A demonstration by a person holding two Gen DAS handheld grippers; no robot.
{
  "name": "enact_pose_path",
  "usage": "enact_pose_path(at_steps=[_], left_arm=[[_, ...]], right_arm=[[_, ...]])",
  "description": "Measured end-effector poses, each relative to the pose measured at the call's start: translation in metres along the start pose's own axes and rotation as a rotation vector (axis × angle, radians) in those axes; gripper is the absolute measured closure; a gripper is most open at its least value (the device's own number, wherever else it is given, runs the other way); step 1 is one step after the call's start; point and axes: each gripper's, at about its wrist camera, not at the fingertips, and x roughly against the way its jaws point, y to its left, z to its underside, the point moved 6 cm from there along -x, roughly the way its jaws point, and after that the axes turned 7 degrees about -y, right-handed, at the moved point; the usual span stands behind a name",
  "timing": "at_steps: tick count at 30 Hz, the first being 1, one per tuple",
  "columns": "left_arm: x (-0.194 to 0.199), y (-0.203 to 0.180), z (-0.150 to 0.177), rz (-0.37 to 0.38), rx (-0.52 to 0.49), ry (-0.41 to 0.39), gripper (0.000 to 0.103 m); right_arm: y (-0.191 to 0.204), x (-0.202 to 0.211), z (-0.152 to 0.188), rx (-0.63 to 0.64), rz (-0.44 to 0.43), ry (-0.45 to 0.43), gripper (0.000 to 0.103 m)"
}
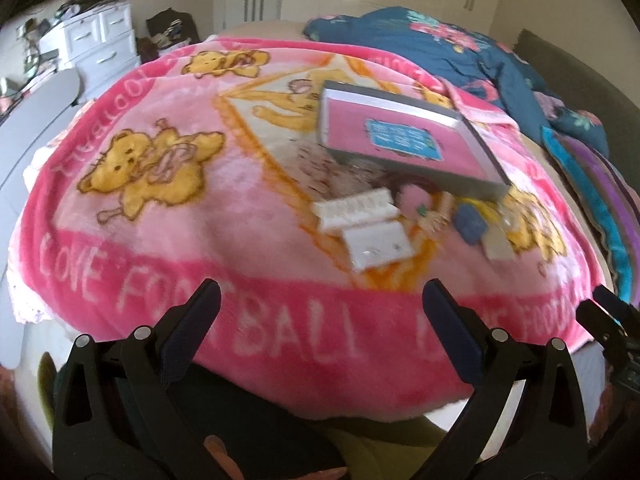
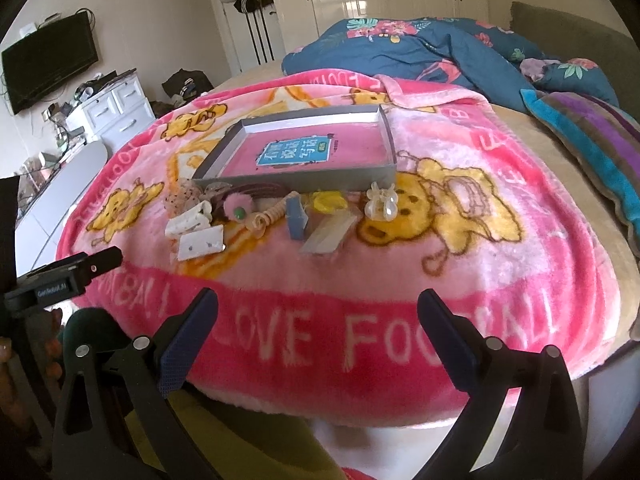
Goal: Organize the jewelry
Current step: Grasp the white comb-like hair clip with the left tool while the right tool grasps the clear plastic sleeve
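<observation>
- The left gripper [image 1: 320, 300] is right at the near edge of the bed, its two dark fingers spread wide with nothing between them.
- The right gripper [image 2: 318, 308] hangs beside it, also spread wide and holding nothing.
- In the right wrist view the left gripper shows again at about 9 o'clock, low over the blanket edge.
- Under both lies a fluffy pink blanket [image 2: 500, 280] with yellow bears and white letters.
- At about 12 o'clock from the right gripper sits a little pile of jewelry and hair things, all on the blanket.
- Nearest is a white earring card [image 2: 200, 243] with tiny studs on it, and a second white card [image 2: 188, 222] touches it just behind.
- A pink fuzzy hair tie [image 2: 236, 209] lies next to a curly cream hair coil [image 2: 266, 216].
- A small blue box [image 2: 297, 219] stands in the middle, with a flat clear packet [image 2: 328, 236] leaning by it and something yellow [image 2: 330, 201] behind.
- A clear hair claw [image 2: 382, 200] sits at 1 o'clock on a bear's head.
- Just behind the pile is a gray tray [image 2: 224, 160] with a pink floor and a blue label, and nothing lies in it.
- Far back at 1 o'clock lies a rumpled blue flowery quilt [image 2: 400, 52].
- A white dresser [image 2: 116, 112] stands at 10 o'clock by the wall.
</observation>
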Motion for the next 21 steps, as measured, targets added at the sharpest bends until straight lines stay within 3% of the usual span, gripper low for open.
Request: enact_pose_path(at_steps=[5, 15, 21], left_arm=[[-0.021, 0.023, -0.016, -0.032, 0.026, 0.028, 0.008], [-0.080, 0.003, -0.028, 0.181, 0.136, 0.197, 0.008], [-0.105, -0.019, -0.022, 0.215, 0.190, 0.245, 0.008]], right_arm=[[-0.003, -0.025, -0.008, 0.000, -0.005, 0.026, 0.004], [-0.008, -0.078, -0.014, -0.023, 0.007, 0.062, 0.004], [-0.018, -0.109, -0.009, -0.077, 0.014, 0.101, 0.004]])
